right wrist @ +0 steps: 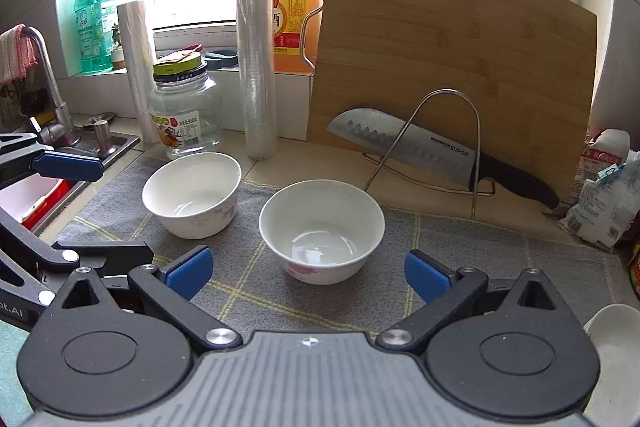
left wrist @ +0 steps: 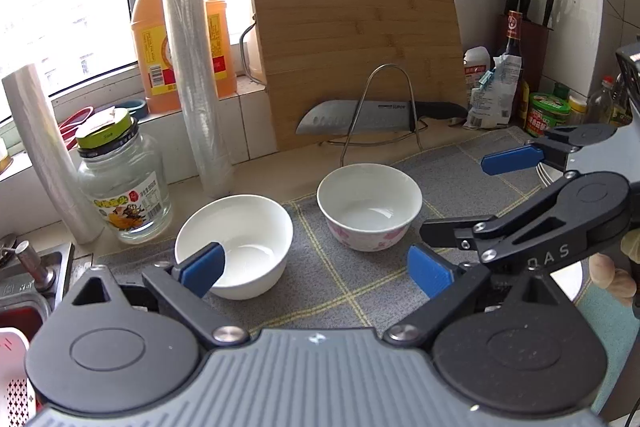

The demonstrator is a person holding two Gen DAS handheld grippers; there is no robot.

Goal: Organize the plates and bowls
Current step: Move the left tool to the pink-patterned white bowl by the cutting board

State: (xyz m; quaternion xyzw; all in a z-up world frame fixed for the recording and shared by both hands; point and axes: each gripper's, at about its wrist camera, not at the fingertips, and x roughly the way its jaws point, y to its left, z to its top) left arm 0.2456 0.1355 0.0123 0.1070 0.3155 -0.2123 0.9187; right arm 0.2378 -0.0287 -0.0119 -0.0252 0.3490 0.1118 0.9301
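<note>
Two bowls sit on the grey mat (right wrist: pixel 460 239), which I take as my landmark. The plain bowl (left wrist: pixel 234 246) stands near the mat's sink-side edge; the flowered bowl (right wrist: pixel 322 231) stands towards the mat's middle, just beside the first and not touching it. Both are upright and look empty.

My left gripper (left wrist: pixel 316 269) hangs over the mat's near part, jaws spread wide with nothing between them. One blue pad (left wrist: pixel 204 269) overlaps the plain bowl's rim in my view, but I cannot tell if it touches. My right gripper (right wrist: pixel 308 273) is also over the mat's near part, released and holding nothing; the flowered bowl lies ahead of the gap, clear of both pads.

Behind the mat, a cutting board (right wrist: pixel 452 67) leans against the window sill, with a knife (right wrist: pixel 420 147) resting in a wire rack (right wrist: pixel 448 143) in front of it. Off the mat's far sink-side corner stand a glass jar (left wrist: pixel 120 187) and a roll of film (left wrist: pixel 196 79). A white dish (right wrist: pixel 612 343) shows at the mat's near right edge, only partly in view.
</note>
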